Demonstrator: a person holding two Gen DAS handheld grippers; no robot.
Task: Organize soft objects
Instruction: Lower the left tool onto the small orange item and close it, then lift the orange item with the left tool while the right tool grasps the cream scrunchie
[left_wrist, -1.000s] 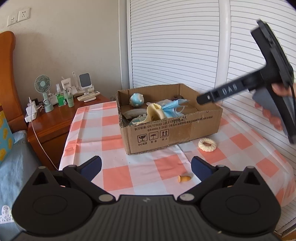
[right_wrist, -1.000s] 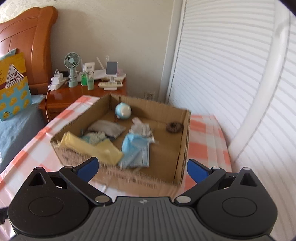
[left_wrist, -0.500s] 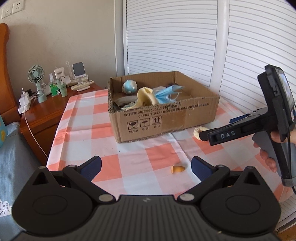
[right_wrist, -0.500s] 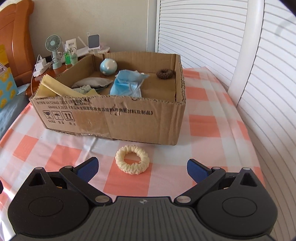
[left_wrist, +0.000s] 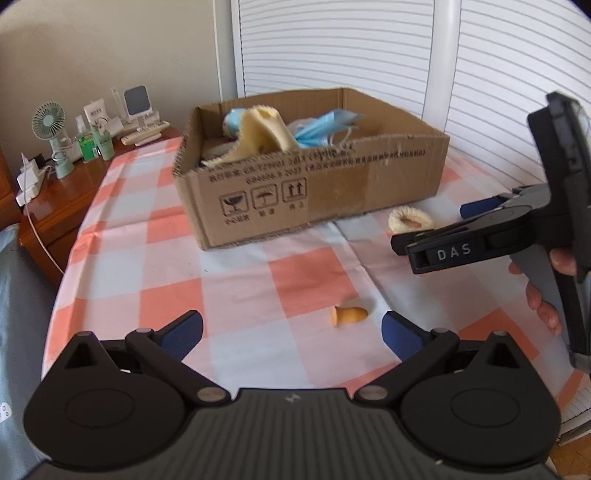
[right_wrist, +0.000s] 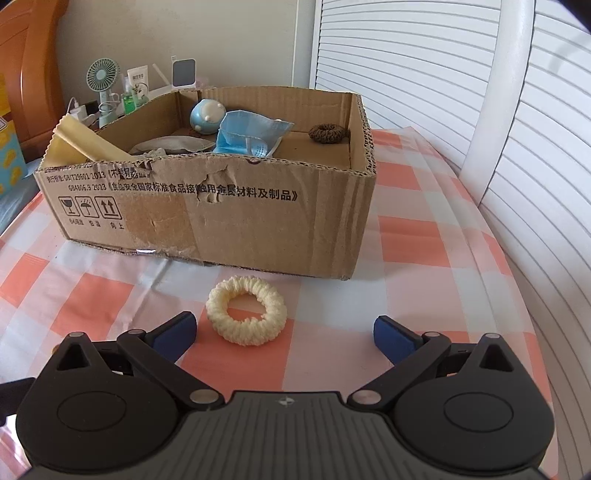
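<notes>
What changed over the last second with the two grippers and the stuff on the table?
The right gripper came down from over the box to the cream scrunchie, open, gripping nothing. The left gripper eased closer to the table, open. Scrunchie, orange earplug and box contents stayed put.

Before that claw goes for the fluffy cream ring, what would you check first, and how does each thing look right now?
1. Right gripper open: ok.
2. Cream hair tie between the fingers: not ok, it sits ahead and off to the left.
3. Hair tie lying free on the checked tablecloth: ok.
4. Cardboard box has bare floor for it: ok.
5. Left gripper clear of the right one: ok.
6. Orange earplug out of the way: ok.
</notes>
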